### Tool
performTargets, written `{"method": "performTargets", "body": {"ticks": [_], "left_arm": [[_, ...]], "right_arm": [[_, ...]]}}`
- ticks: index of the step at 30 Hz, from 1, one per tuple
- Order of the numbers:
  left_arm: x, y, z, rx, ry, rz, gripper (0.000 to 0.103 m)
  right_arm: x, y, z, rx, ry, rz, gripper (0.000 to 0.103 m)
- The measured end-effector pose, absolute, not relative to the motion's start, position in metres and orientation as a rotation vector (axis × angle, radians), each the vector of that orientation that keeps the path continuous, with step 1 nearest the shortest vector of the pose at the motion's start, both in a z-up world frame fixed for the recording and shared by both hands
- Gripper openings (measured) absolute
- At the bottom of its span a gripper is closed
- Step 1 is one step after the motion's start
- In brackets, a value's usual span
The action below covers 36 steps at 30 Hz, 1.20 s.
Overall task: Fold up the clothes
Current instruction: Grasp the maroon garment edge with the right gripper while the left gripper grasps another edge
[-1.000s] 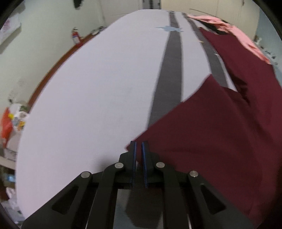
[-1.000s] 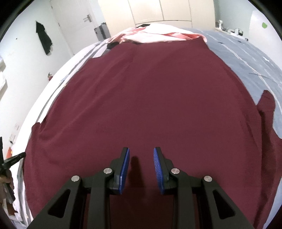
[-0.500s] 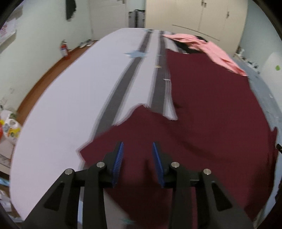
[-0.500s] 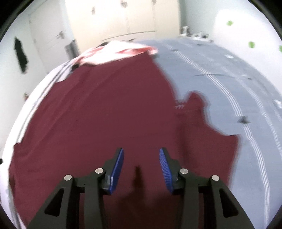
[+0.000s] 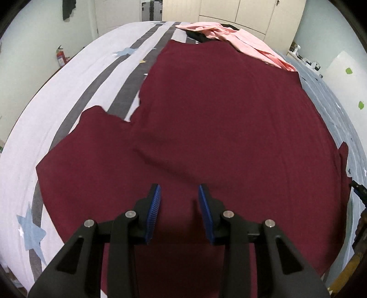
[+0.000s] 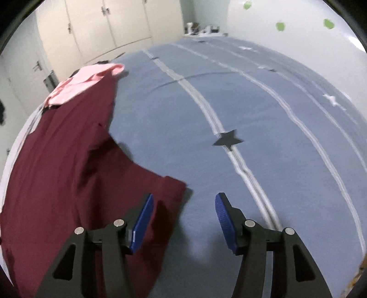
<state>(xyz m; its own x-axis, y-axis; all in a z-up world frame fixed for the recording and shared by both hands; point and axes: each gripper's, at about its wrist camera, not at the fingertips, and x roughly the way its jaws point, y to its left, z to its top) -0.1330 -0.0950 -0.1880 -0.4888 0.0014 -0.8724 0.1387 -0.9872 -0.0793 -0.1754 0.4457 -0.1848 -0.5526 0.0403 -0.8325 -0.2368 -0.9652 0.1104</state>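
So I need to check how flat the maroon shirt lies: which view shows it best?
The left wrist view: nearly the whole maroon shirt shows, spread on the bed with one crease. The right wrist view catches only its right side and sleeve.

Maroon shirt (image 5: 218,119) flat on bed; sleeves outspread

A fire extinguisher (image 5: 60,57) stands by the cupboards (image 6: 96,25).

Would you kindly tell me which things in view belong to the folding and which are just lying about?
Job in hand:
- maroon shirt, spread flat on the bed
- pink garment, likely next

Lying about:
- fire extinguisher by the wall
- dark clothing hanging near the door
- clutter on the far shelf
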Motion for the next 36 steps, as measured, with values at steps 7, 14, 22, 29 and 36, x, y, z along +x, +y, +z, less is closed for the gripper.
{"method": "performTargets", "body": {"ticks": [7,14,22,29,36], "left_arm": [[-0.135,-0.086,-0.191,1.541,0.213,-2.627,0.031],[-0.134,-0.079,-0.190,1.563,0.237,-2.619,0.031],[-0.145,-0.072,-0.183,1.569,0.205,-2.662,0.031],[-0.145,-0.084,-0.181,1.549,0.189,-2.647,0.031],[-0.132,-0.106,-0.179,1.494,0.252,-2.576,0.031]], "right_arm": [[-0.193,0.443,-0.214,-1.489,0.317,2.641,0.016],[-0.156,0.474,-0.172,-1.360,0.344,2.601,0.002],[-0.138,0.487,-0.174,-1.379,0.318,2.562,0.002],[-0.164,0.495,-0.203,-1.419,0.411,2.505,0.004],[-0.148,0.498,-0.197,-1.429,0.491,2.506,0.031]]}}
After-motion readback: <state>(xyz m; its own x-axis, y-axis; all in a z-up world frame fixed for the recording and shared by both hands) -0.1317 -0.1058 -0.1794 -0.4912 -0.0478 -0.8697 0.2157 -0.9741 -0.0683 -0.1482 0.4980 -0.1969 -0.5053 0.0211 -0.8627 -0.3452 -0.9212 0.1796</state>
